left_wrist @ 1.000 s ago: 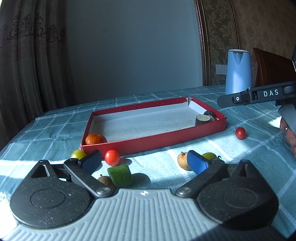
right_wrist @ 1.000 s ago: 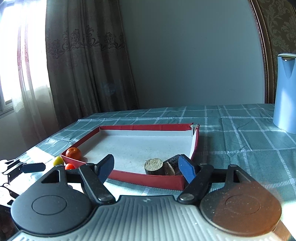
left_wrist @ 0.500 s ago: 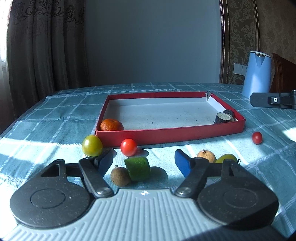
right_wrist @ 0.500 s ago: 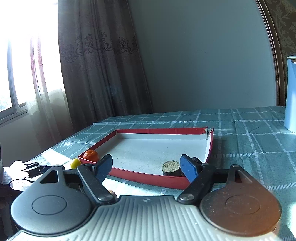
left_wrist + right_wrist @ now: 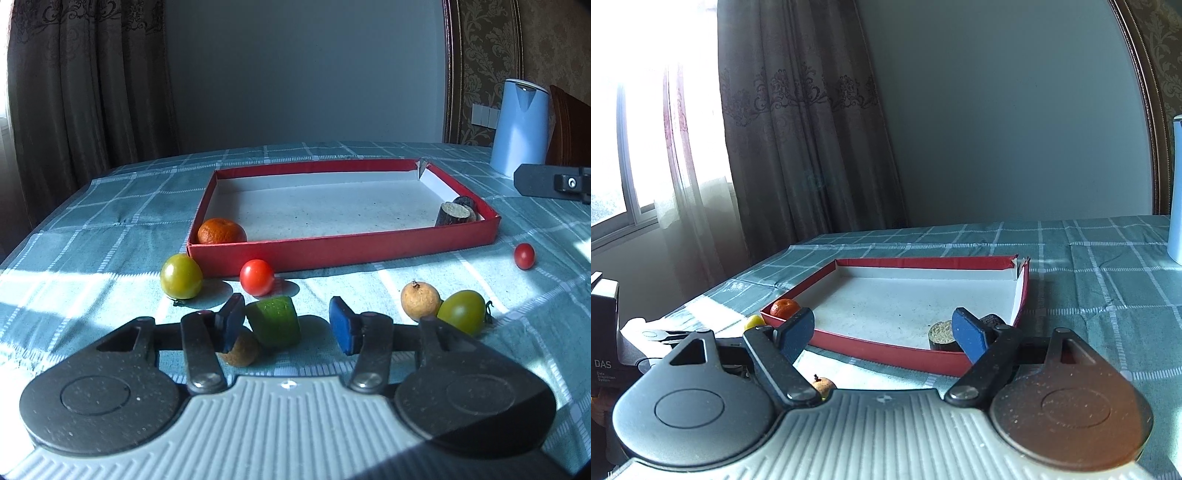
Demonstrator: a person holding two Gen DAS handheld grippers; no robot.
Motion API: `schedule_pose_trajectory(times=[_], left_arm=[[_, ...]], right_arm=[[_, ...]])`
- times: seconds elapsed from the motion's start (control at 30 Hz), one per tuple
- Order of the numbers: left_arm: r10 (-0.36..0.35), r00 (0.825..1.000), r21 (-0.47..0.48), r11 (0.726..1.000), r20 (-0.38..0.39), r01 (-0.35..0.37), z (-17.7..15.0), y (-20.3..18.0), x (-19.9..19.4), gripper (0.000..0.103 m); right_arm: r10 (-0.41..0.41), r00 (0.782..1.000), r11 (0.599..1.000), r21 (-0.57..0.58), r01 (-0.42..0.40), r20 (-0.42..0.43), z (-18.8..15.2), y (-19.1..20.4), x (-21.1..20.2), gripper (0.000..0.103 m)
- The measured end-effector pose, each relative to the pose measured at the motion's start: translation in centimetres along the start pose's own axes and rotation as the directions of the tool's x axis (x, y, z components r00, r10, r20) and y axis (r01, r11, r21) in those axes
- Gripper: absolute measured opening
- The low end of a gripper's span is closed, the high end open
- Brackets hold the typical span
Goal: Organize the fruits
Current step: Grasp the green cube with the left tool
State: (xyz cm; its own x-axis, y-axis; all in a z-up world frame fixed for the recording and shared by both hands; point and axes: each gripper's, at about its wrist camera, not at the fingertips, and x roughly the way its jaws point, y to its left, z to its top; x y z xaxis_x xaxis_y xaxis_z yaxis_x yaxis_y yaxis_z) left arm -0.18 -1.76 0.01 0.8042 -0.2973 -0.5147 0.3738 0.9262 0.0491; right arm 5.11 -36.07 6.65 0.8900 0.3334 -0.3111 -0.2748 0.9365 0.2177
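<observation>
A red tray holds an orange at its near left corner and dark cut pieces at its right. My left gripper is open around a green chunk on the cloth, with a brown round fruit under its left finger. Nearby lie a green tomato, a red tomato, a tan fruit, another green tomato and a small red tomato. My right gripper is open and empty above the tray's near edge.
A blue kettle stands at the back right, with a wooden chair behind it. The right gripper's body shows at the right edge of the left wrist view. Curtains hang beyond the table's left edge.
My left gripper has moved forward and its fingers have narrowed around the green chunk. My right gripper has drawn back and turned left; the tray looks farther away.
</observation>
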Motion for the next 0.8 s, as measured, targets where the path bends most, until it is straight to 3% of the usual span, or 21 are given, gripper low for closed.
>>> schedule_pose_trajectory(times=[0.07,0.23,0.4,0.5,0.57,0.8], left_arm=[[0.005,1.0,0.006,1.0,0.001,-0.005,0.0,-0.1,0.0,0.056],[-0.003,1.0,0.022,1.0,0.001,0.003,-0.1,-0.4,-0.1,0.055],[0.003,1.0,0.042,0.999,0.007,-0.003,-0.1,-0.9,-0.2,0.046],[0.004,1.0,0.009,1.0,0.014,-0.004,-0.1,-0.3,-0.3,0.035],[-0.005,1.0,-0.01,1.0,0.013,0.005,-0.1,0.0,-0.3,0.023],[-0.007,1.0,-0.006,1.0,0.001,0.007,-0.2,0.0,0.0,0.023]], right_arm=[[-0.007,1.0,1.0,0.002,0.007,-0.003,-0.1,0.3,0.0,0.082],[-0.023,1.0,1.0,-0.012,0.022,-0.02,-0.4,0.7,0.4,0.082],[-0.07,0.994,0.997,-0.02,0.069,-0.079,-1.0,0.7,1.4,0.082],[-0.121,0.982,0.993,-0.015,0.12,-0.144,-1.6,0.1,2.4,0.082],[-0.149,0.972,0.989,-0.015,0.149,-0.179,-2.2,-0.2,2.8,0.082],[-0.15,0.962,0.989,-0.047,0.143,-0.228,-4.0,0.2,3.4,0.082]])
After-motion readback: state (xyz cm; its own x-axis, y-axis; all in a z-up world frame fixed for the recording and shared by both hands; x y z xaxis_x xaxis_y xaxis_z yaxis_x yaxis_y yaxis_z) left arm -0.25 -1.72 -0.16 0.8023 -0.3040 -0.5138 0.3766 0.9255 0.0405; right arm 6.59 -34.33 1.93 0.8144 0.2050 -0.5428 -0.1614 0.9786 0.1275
